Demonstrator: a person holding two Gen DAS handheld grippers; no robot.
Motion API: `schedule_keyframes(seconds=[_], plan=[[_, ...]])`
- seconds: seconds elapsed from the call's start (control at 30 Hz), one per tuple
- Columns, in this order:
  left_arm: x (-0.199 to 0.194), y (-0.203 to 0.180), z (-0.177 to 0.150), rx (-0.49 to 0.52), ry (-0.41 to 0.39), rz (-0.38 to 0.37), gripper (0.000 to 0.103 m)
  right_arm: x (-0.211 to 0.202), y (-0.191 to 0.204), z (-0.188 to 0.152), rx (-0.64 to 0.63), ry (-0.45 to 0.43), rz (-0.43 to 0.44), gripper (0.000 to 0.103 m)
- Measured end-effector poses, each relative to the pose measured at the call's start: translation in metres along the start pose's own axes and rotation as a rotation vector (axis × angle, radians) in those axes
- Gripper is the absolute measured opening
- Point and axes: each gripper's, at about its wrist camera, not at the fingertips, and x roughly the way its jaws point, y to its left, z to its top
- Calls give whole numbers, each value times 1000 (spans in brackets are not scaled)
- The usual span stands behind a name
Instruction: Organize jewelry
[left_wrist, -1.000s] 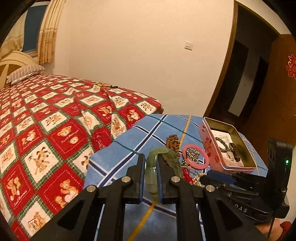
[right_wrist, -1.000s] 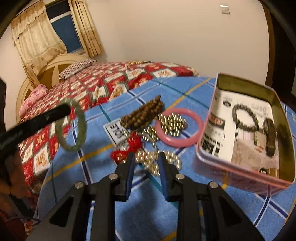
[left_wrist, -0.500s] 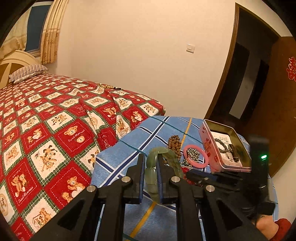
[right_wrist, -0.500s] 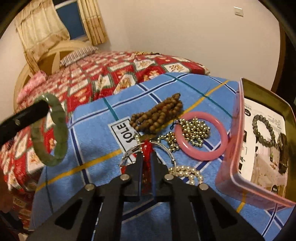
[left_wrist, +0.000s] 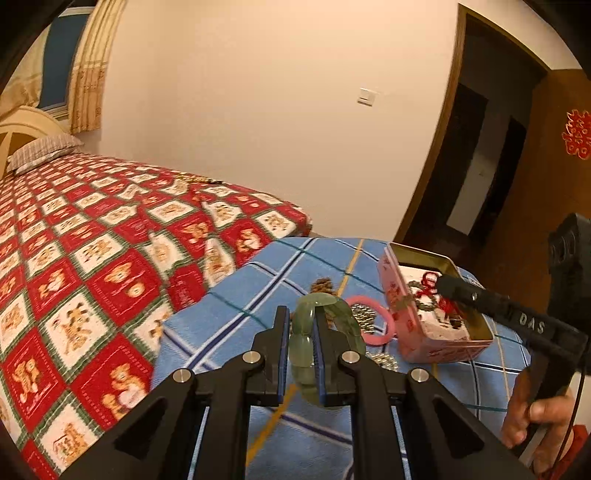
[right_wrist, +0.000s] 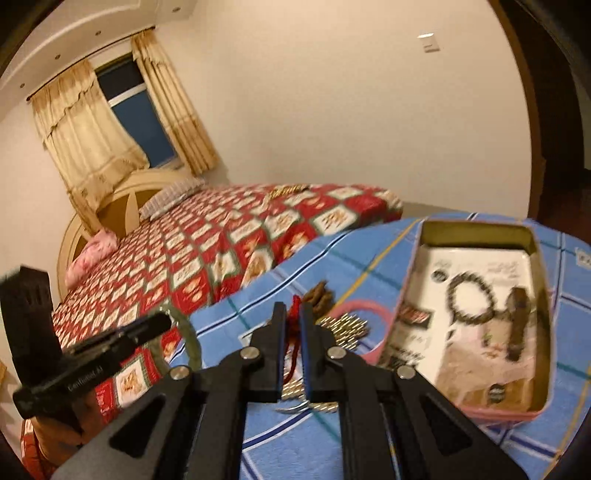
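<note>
My left gripper (left_wrist: 300, 314) is shut on a green jade bangle (left_wrist: 305, 345) and holds it above the blue checked cloth (left_wrist: 229, 317). My right gripper (right_wrist: 293, 314) is shut on a red-corded bracelet (right_wrist: 294, 314). In the left wrist view the right gripper (left_wrist: 441, 283) hangs over the open pink tin (left_wrist: 417, 332) with the red cord and beads (left_wrist: 428, 291) dangling into it. The tin (right_wrist: 537, 258) holds a dark bead bracelet (right_wrist: 470, 295) and a dark brown piece (right_wrist: 519, 325). A pink bangle (left_wrist: 384, 325), gold beads (right_wrist: 345, 326) and brown wooden beads (right_wrist: 319, 293) lie on the cloth.
A bed with a red teddy-bear quilt (left_wrist: 92, 266) lies left of the cloth-covered table. A doorway (left_wrist: 476, 162) opens at the right. The left gripper (right_wrist: 164, 321) with the green bangle (right_wrist: 190, 339) shows at the left of the right wrist view.
My right gripper closed on the red-corded bracelet, lifted it off the cloth and carried it right, over the tin. My left gripper still holds the green bangle.
</note>
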Motion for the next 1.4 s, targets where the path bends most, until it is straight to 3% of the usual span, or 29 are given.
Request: schedule_keyframes(seconds=[0.33, 0.67, 0.8, 0.97, 1.03, 1.13, 1.2, 1.27, 1.4], plan=[[37, -67, 25, 99, 5, -105, 11, -16, -63, 29, 36, -54, -131, 10], [107, -137, 47, 128, 39, -245, 11, -12, -132, 48, 138, -82, -167, 10], [145, -156, 43, 143, 92, -226, 11, -3, -148, 47, 160, -72, -185, 10], [174, -172, 29, 198, 150, -138, 12, 4, -163, 39, 190, -45, -191, 15], [178, -173, 24, 215, 157, -110, 14, -1, -172, 38, 219, -65, -165, 18], [176, -174, 20, 229, 144, -86, 27, -9, -178, 36, 240, -85, -199, 47], [174, -175, 21, 233, 126, -67, 56, -11, -180, 36, 244, -100, -218, 49], [170, -174, 22, 226, 105, -76, 62, -15, -181, 37, 248, -111, -233, 49], [171, -177, 20, 225, 116, -74, 62, -14, -179, 38, 240, -122, -255, 49]])
